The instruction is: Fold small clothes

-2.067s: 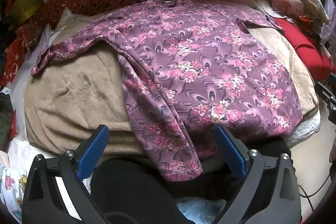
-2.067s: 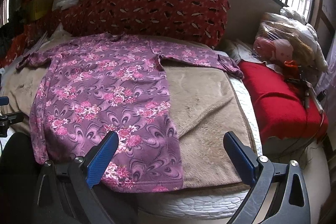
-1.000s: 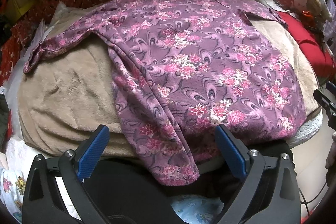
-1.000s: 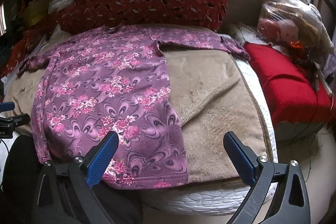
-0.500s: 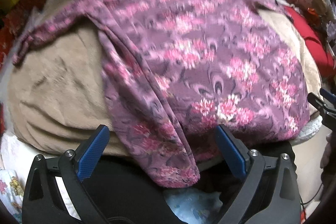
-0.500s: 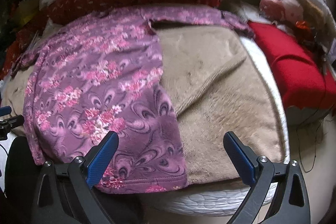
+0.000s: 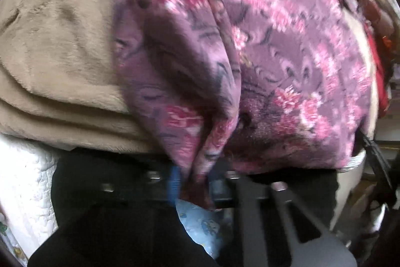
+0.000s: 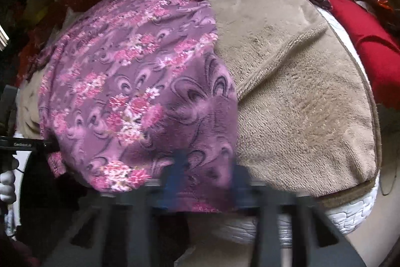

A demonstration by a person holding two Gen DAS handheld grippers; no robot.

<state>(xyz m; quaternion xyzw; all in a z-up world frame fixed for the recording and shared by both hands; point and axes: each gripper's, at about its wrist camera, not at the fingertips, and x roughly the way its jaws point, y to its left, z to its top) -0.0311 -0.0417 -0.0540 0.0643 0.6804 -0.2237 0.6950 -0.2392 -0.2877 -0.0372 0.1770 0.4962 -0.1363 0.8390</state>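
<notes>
Both claws clamped on the floral top's hem

Left gripper (image 7: 193, 188) pinches bunched folds of the fuzzy purple top (image 7: 275, 46); right gripper (image 8: 206, 188) pinches its flat corner; only this view shows the plush tan blanket's (image 8: 300, 91) stitched edge.

Both wrist cameras look close and low across the bed's near edge. The left view faces the purple floral top's (image 7: 287, 46) left hem corner; the right view its right corner (image 8: 140, 81). Both share the beige blanket (image 7: 55, 41) (image 8: 300, 96).
</notes>
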